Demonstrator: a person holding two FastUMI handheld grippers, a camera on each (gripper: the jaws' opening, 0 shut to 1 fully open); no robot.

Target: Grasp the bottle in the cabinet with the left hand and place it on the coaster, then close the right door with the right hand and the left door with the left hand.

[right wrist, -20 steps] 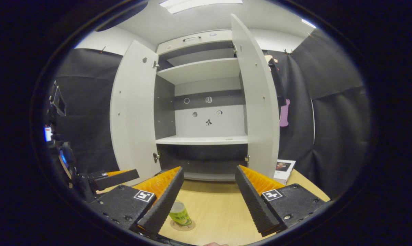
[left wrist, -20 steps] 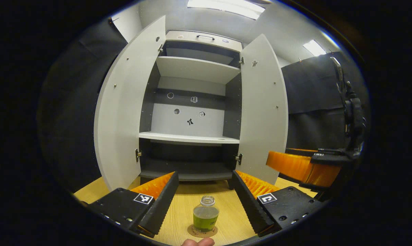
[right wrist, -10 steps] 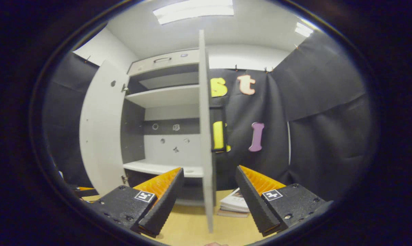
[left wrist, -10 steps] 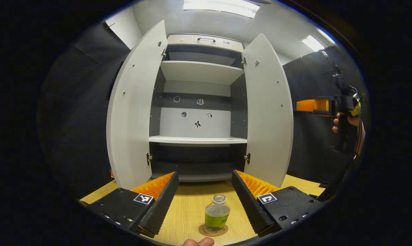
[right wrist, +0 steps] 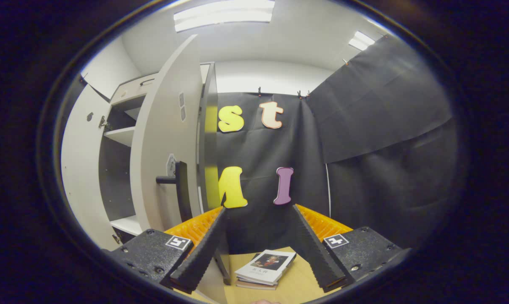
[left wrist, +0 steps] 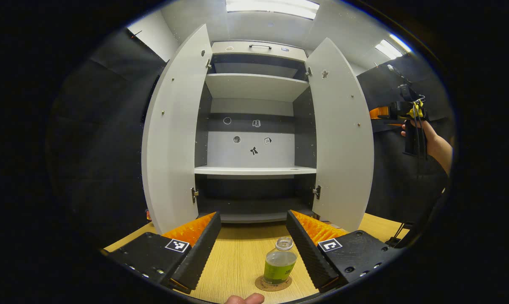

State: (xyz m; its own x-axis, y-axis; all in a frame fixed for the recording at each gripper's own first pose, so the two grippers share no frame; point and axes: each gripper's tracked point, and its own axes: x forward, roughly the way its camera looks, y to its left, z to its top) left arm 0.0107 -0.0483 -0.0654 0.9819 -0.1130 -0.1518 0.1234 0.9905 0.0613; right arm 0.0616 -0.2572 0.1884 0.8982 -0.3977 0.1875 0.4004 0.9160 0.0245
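Observation:
A small clear bottle (left wrist: 280,266) with green contents stands upright on a round coaster (left wrist: 273,284) on the wooden table. My left gripper (left wrist: 252,249) is open above it. The bottle shows between its fingers, nearer the right-hand one, and touches neither. The white cabinet has both doors open: left door (left wrist: 170,126) and right door (left wrist: 343,135). A hand holds my right gripper (left wrist: 381,113) high up beside the right door's outer side. In the right gripper view, my right gripper (right wrist: 258,245) is open, facing the right door's outer face (right wrist: 166,139) and its dark handle (right wrist: 178,185).
The cabinet shelves (left wrist: 254,170) carry nothing; small stickers dot the back panel. A stack of books (right wrist: 265,268) lies on the table (right wrist: 296,278) right of the cabinet. Black cloth walls stand close on both sides.
My right gripper rose and swung right, round the right door's edge to its outer face. My left gripper drew back slightly, so the bottle drifted right in its view. Both doors stay open.

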